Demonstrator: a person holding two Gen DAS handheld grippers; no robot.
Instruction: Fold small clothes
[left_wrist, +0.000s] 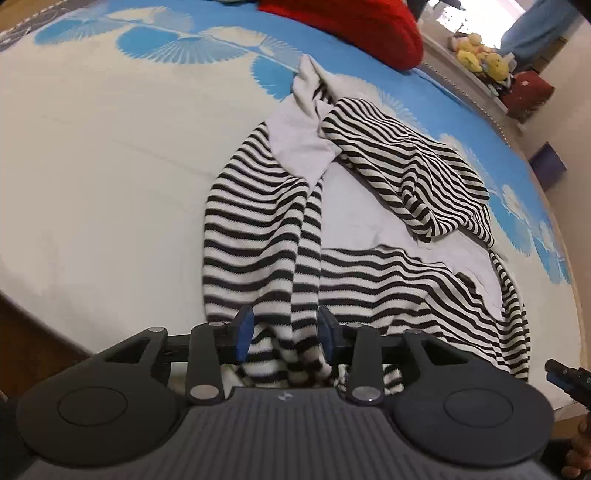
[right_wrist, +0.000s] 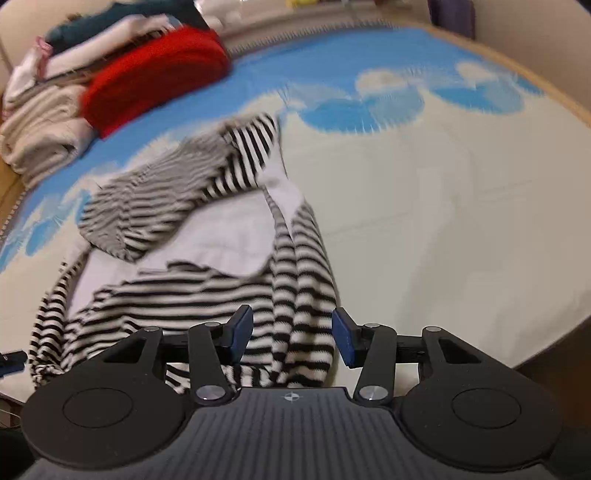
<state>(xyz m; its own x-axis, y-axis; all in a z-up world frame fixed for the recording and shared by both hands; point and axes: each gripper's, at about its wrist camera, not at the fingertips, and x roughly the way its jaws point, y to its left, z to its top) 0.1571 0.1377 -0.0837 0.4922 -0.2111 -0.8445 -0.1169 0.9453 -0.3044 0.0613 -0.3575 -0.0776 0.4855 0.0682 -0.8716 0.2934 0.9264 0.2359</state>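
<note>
Left claw (left_wrist: 286, 334) jaws apart, striped sweater (left_wrist: 332, 229) hem bunched between pads, unclamped | right claw (right_wrist: 291, 338) likewise parted over hem | sweater on bed (left_wrist: 92, 147), long axis running straight ahead of both my claws | both equally near.

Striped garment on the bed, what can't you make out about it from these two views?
- Left wrist view: the striped garment's near hem is hidden behind the left gripper.
- Right wrist view: its far half is blurred, so the folds are unreadable.
- Both views: white lining covers the middle; its type is unclear.
</note>
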